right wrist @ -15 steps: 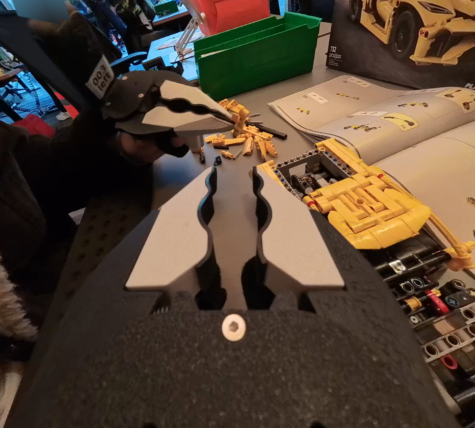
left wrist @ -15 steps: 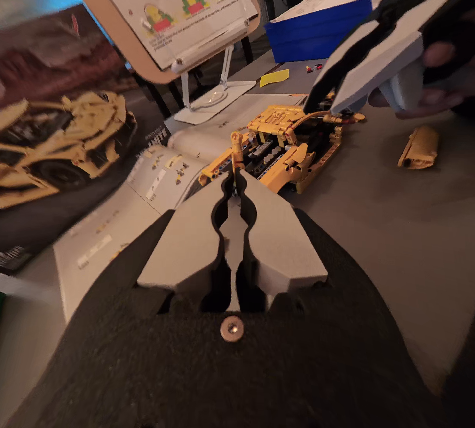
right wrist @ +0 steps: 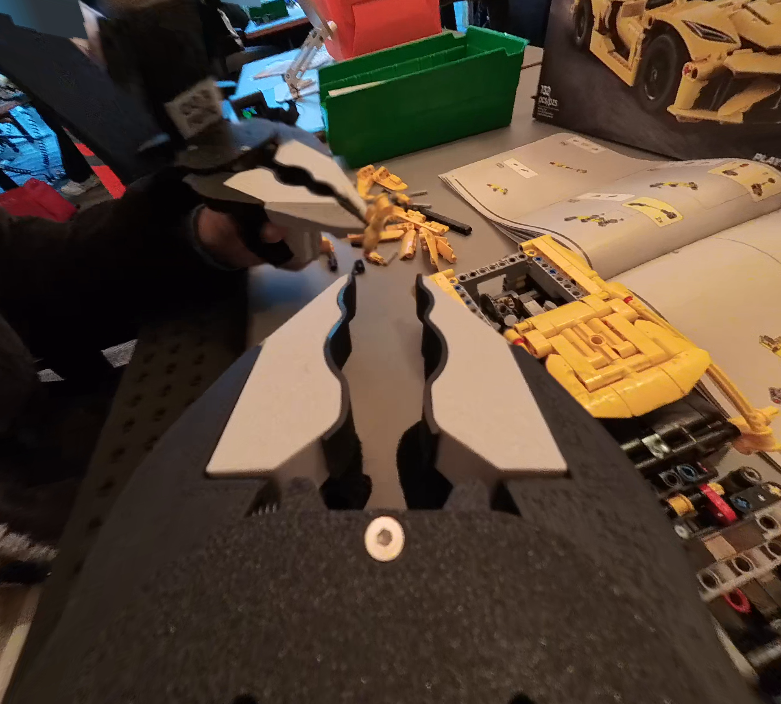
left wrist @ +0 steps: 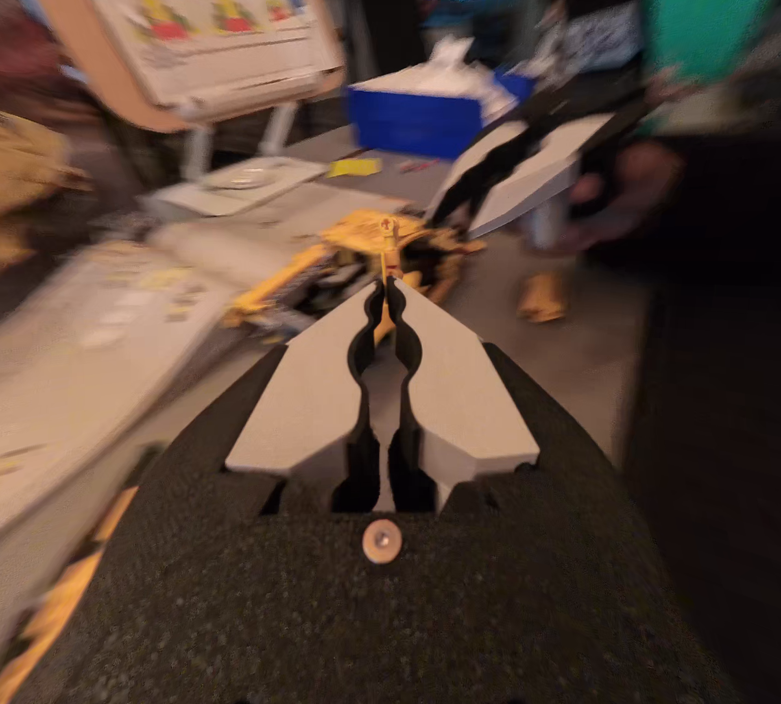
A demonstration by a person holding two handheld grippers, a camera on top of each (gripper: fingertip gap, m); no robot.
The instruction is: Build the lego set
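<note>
Item: left gripper (left wrist: pixel 385 282). Its jaws are pressing together on a slim yellow lego piece (left wrist: pixel 386 248), which is standing up out of the tips toward 12 o'clock; this view is smearing with motion, so the finer shape of the piece is not readable. In the right wrist view the same tool is hovering over the loose parts at 10 o'clock.

Item: right gripper (right wrist: pixel 383 286). Its fingers are standing spread, holding nothing, with bare table (right wrist: pixel 380 345) showing between them.

Item: partly built yellow car (right wrist: pixel 591 350). It is sitting on the table at 2 to 4 o'clock of the right gripper, just beside its right finger, with one edge lying against the open instruction booklet (right wrist: pixel 634 219).

Item: pile of loose yellow parts (right wrist: pixel 405 227). It is lying at 12 o'clock, between the car and the green bin (right wrist: pixel 422 100).

Handling, as judged: the held piece is looking light, stiff and smooth, so it is likely to twist or pop out of a tip pinch; gripping lower on its shaft would be steadier. The car is looking heavier but snap-fitted, with a thin yellow strut (right wrist: pixel 735 400) projecting at 4 o'clock; taking it by the grey frame beams (right wrist: pixel 498 265) seems safer than by the panels.
</note>
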